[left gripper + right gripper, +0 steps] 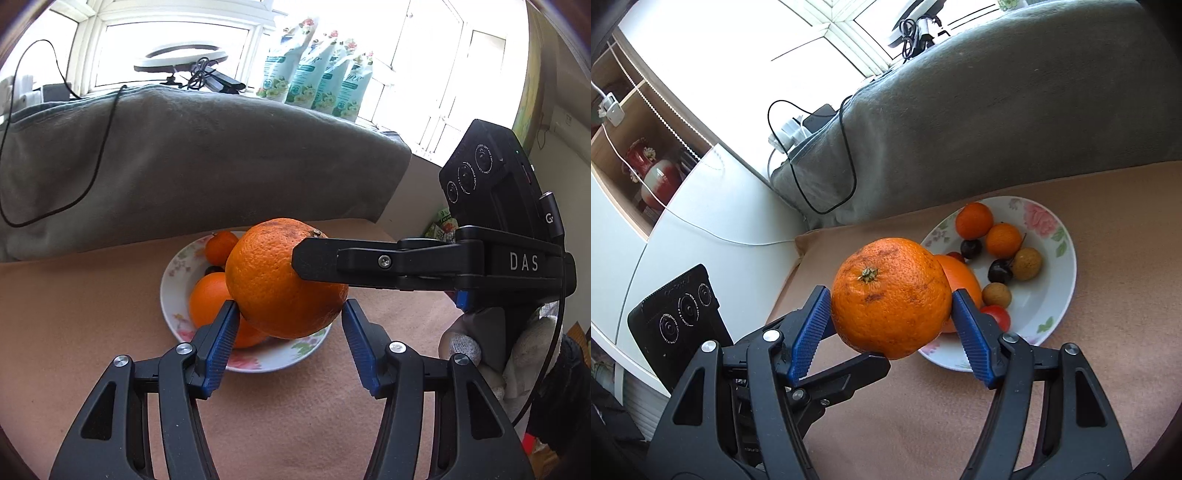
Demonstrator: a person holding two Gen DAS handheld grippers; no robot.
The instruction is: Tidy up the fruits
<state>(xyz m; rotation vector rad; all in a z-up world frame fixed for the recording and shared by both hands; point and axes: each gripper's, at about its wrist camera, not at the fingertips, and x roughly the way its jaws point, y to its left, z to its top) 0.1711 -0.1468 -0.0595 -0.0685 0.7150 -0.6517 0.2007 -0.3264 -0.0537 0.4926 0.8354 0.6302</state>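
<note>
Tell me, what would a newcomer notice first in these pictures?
First, the big orange, held in the air between both claws, the right claw and the left claw, above the brown cloth. Behind it stands a flowered plate with small oranges, cherries and other little fruit.

A grey blanket (pixel 207 162) lies heaped along the far edge of the bench (pixel 74 332), with a black cable (pixel 827 177) looped across it. Behind it, on the windowsill, stand four flowered pouches (pixel 317 74) beside what looks like a ring light (pixel 184 61). At the left, a wooden shelf holds a red-and-white vase (pixel 652 173).
</note>
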